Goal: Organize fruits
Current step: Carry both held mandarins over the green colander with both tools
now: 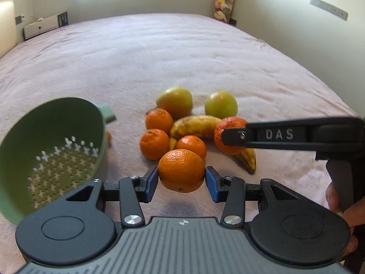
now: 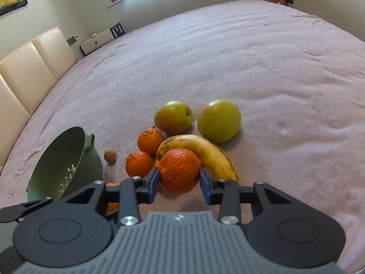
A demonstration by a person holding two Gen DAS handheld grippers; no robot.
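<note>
A pile of fruit lies on a pink bedspread [image 1: 159,52]: several oranges, a spotted banana [image 1: 196,125] and two yellow-green apples [image 1: 174,101] [image 1: 220,104]. My left gripper [image 1: 181,180] is shut on an orange [image 1: 181,173], held just above the blanket. My right gripper [image 2: 179,178] is shut on another orange [image 2: 179,171]; it also shows in the left wrist view [image 1: 230,135], at the pile's right side over the banana [image 2: 205,153]. A green colander [image 1: 52,146] sits tilted at the left, with nothing seen inside.
A small brown round fruit [image 2: 110,155] lies between the colander [image 2: 66,166] and the oranges. A cream padded headboard [image 2: 27,68] lines the left edge of the bed. A white low cabinet [image 1: 41,26] stands beyond the bed.
</note>
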